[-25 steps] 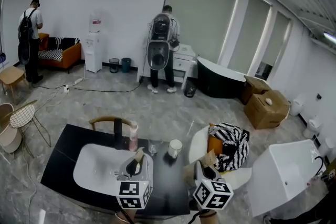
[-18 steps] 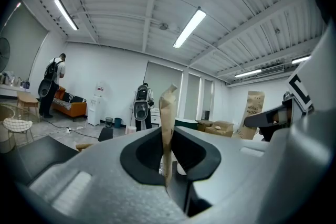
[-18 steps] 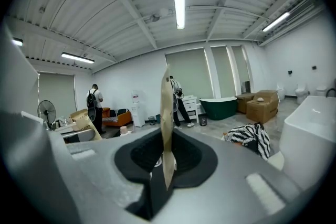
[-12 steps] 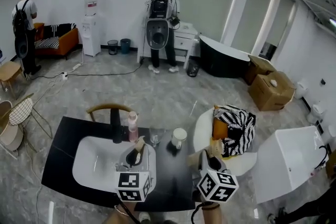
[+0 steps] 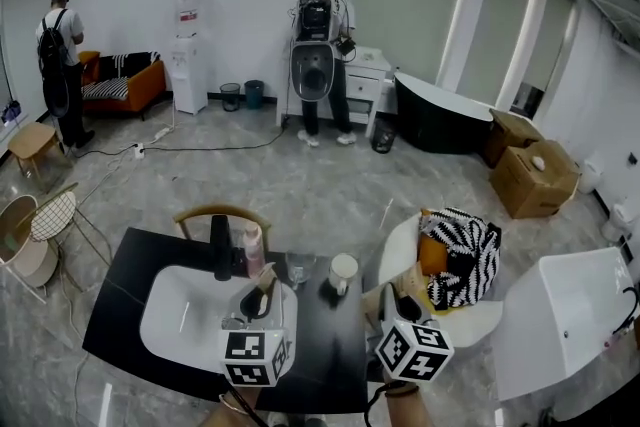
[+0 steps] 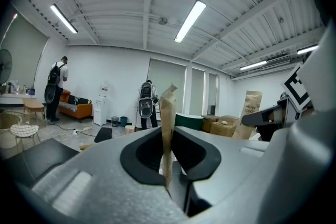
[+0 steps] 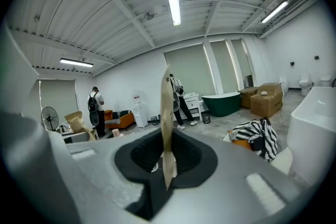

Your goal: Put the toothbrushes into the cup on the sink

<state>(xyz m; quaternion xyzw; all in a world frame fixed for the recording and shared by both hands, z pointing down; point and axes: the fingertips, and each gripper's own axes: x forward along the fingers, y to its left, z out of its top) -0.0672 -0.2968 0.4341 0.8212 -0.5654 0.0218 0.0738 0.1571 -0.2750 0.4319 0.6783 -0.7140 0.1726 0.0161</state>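
A white cup (image 5: 343, 272) stands on the black counter (image 5: 320, 355), right of the white sink (image 5: 185, 315). Next to it are a clear glass (image 5: 298, 267), a pink bottle (image 5: 253, 251) and a black tap (image 5: 220, 248). My left gripper (image 5: 258, 300) hovers over the sink's right rim, shut on a brown paper toothbrush pack (image 6: 168, 123) that stands upright and edge-on between the jaws. My right gripper (image 5: 400, 305), at the counter's right edge, is shut on a second paper toothbrush pack (image 7: 167, 128), also upright. Each pack also shows from the other gripper's view, at the sides.
A white chair (image 5: 400, 255) carrying a black-and-white striped bag (image 5: 462, 260) stands right of the counter. A white tub (image 5: 570, 315) is further right. A wooden chair back (image 5: 222, 213) sits behind the sink. Two people (image 5: 325, 55) stand far off by the wall.
The head view has shifted slightly. Both grippers stay in much the same place, each still holding its pack.
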